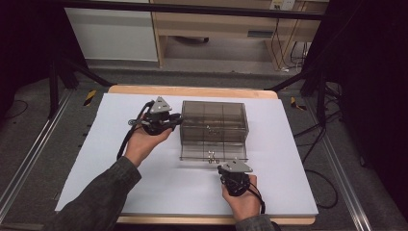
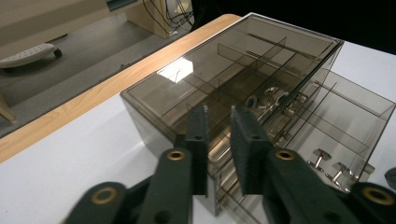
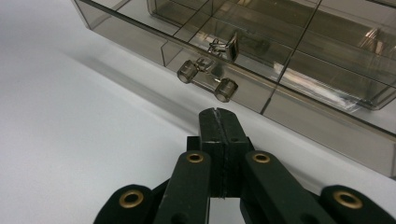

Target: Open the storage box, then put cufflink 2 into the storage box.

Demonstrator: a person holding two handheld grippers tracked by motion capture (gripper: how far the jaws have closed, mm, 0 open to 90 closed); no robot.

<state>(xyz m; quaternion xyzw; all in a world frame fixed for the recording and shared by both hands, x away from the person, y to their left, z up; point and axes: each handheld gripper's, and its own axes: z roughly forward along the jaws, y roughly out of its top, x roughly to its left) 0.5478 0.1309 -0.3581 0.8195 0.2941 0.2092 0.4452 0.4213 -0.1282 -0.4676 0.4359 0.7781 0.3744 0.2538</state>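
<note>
A smoky clear drawer cabinet (image 1: pixel 214 118) stands in the middle of the white table top. Its lowest drawer (image 1: pixel 213 154) is pulled out toward me and holds small metal parts (image 3: pixel 225 45). My left gripper (image 1: pixel 178 119) rests against the cabinet's left side; in the left gripper view the left gripper (image 2: pixel 219 114) is open by a narrow gap, its tips at the cabinet (image 2: pixel 243 65) wall with nothing gripped. My right gripper (image 1: pixel 223 168) sits just in front of the drawer. In the right gripper view the right gripper (image 3: pixel 217 113) is shut and empty, a little short of the drawer handle (image 3: pixel 208 80).
A white sheet (image 1: pixel 144 183) covers the wooden table, whose far edge (image 1: pixel 192 90) shows beyond the cabinet. Bare white surface lies left and right of the cabinet. Black frame legs (image 1: pixel 57 82) and cables (image 1: pixel 317 139) stand on the floor around the table.
</note>
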